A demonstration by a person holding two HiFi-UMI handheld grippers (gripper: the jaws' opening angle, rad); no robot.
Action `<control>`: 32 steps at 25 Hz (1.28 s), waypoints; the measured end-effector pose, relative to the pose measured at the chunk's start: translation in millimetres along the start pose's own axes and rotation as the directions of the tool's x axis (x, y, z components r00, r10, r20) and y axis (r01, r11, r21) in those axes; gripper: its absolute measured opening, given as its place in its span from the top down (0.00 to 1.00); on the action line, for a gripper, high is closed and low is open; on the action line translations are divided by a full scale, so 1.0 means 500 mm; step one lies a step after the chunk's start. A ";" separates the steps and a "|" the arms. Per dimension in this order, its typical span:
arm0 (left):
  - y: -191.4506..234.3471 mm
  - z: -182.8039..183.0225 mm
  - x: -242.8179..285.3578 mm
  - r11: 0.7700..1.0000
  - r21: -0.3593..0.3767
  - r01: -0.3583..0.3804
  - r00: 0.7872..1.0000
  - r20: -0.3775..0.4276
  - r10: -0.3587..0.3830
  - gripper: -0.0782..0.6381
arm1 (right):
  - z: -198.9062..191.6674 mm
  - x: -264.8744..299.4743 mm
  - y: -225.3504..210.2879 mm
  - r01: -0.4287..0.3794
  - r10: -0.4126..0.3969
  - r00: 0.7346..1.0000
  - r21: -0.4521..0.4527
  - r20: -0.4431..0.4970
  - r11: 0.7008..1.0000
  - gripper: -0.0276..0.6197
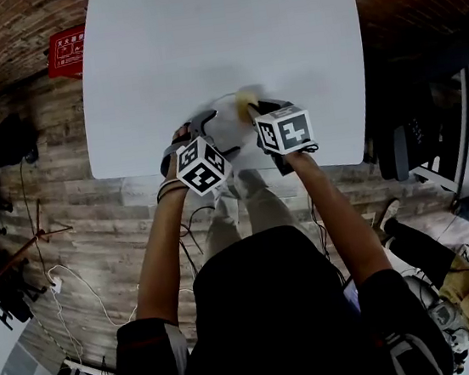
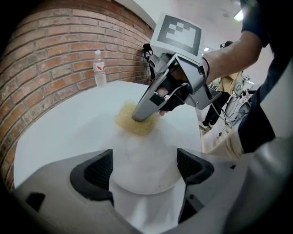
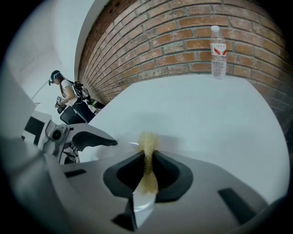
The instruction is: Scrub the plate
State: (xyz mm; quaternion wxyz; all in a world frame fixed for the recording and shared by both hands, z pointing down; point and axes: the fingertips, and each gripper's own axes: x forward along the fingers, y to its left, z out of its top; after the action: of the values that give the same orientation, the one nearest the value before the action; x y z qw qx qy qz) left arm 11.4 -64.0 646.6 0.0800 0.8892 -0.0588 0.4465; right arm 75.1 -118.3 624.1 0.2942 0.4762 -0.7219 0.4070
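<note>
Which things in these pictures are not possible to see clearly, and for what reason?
- Plate surface under the sponge: left gripper view, covered by the sponge and the right gripper.
- Bottle label print: right gripper view, too small. In the head view the top edge cuts the bottle off.
- Plate outline: head view, white on the white table, mostly lost.
- Red sign print: head view, too small.

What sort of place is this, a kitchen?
Probably not a kitchen; more likely a lab or studio workspace. A white table stands by a brick wall, cables trail over the wood floor, and another person wearing gear stands nearby.
</note>
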 end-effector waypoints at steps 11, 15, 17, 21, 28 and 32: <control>0.002 0.000 -0.001 1.000 0.001 0.002 1.000 0.005 -0.002 0.31 | -0.009 0.007 0.005 0.000 0.000 1.000 0.022 -0.009 1.000 0.89; 0.000 0.002 0.000 1.000 0.002 0.002 1.000 0.006 -0.002 0.31 | -0.011 0.005 0.008 -0.001 0.001 1.000 0.021 -0.011 1.000 0.89; 0.000 0.002 0.000 1.000 0.002 0.002 1.000 0.007 -0.002 0.31 | -0.013 0.006 0.012 -0.006 0.006 1.000 0.019 -0.015 1.000 0.89; 0.001 0.001 0.000 1.000 0.002 0.003 1.000 0.014 -0.003 0.31 | -0.023 0.015 0.032 -0.036 0.036 0.999 0.007 -0.038 0.999 0.89; -0.002 0.001 0.004 1.000 0.004 0.002 1.000 0.016 -0.002 0.31 | -0.041 0.028 0.064 -0.060 0.059 0.996 -0.018 -0.064 0.998 0.89; 0.000 0.001 0.002 1.000 0.010 0.007 1.000 0.014 -0.007 0.31 | -0.049 0.032 0.084 -0.076 0.073 0.994 -0.034 -0.084 0.996 0.89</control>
State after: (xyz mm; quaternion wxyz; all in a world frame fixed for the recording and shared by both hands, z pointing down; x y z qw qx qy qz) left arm 12.3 -64.0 647.2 0.0769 0.8928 -0.0543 0.4405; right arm 31.2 -94.9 636.3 0.3170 0.4261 -0.7340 0.4233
